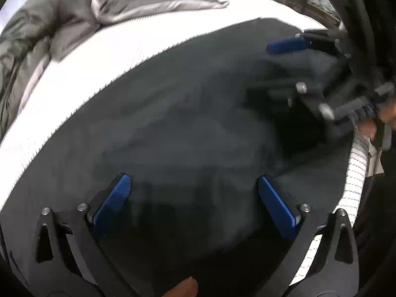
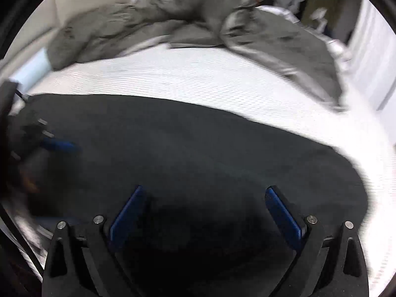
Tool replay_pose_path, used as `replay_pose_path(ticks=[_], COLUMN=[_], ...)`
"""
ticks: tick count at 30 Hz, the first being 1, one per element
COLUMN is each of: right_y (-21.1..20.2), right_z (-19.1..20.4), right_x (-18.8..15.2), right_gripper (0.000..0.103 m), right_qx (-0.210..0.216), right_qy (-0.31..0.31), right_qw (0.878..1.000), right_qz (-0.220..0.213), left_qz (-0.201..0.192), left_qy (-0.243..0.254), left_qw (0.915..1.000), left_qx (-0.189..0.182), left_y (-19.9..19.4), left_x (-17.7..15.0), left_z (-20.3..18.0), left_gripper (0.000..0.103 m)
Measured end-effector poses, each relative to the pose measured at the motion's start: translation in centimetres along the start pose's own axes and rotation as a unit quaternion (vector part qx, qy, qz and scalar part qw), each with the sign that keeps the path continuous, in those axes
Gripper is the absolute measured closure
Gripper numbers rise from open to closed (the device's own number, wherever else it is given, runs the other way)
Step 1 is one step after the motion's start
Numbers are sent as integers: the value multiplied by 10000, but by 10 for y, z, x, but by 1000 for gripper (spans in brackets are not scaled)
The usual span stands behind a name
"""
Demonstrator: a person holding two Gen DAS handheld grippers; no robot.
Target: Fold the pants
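— Where are the pants (image 2: 188, 143)?
— Spread dark and flat on the white bed (image 2: 210, 79), right under both tongs. I'd say one fold is done; more remain.
— Holding anything?
— No: left gripper (image 1: 195, 198) and right gripper (image 2: 205, 212) both gape wide, empty.
— Room?
— Bare sheet beyond their tips; grey duvet (image 2: 272, 34) farther off; the bed edge sits beside the right one

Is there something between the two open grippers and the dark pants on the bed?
Nothing visible is in the way. The left gripper and the right gripper both hang open directly over the dark pants, which lie flat on the white mattress. The grey duvet lies farther back, apart from them.
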State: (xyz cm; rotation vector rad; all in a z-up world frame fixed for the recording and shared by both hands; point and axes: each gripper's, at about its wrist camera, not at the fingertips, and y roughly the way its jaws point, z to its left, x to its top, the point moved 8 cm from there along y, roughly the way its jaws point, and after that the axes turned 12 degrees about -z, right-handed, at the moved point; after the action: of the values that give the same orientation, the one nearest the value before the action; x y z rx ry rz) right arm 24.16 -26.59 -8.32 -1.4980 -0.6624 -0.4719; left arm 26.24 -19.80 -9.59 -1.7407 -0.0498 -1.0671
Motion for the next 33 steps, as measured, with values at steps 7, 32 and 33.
replay_pose_path(ticks=[7, 32, 33], right_y=[19, 41, 54], right_z=[-2, 107, 121], right_x=[-19, 49, 52], right_gripper=[3, 3, 3], right_qx=[-145, 509, 528], right_qy=[-173, 148, 169], right_qw=[9985, 9985, 9984], right_qz=[498, -153, -115], left_qz=[96, -159, 20], left_qy=[-581, -1734, -1800], left_qw=[9947, 9703, 9665], left_qx=[841, 1679, 1828], left_y=[-46, -93, -82], left_x=[-45, -80, -85], left_z=[92, 237, 242], left_gripper=[1, 1, 1])
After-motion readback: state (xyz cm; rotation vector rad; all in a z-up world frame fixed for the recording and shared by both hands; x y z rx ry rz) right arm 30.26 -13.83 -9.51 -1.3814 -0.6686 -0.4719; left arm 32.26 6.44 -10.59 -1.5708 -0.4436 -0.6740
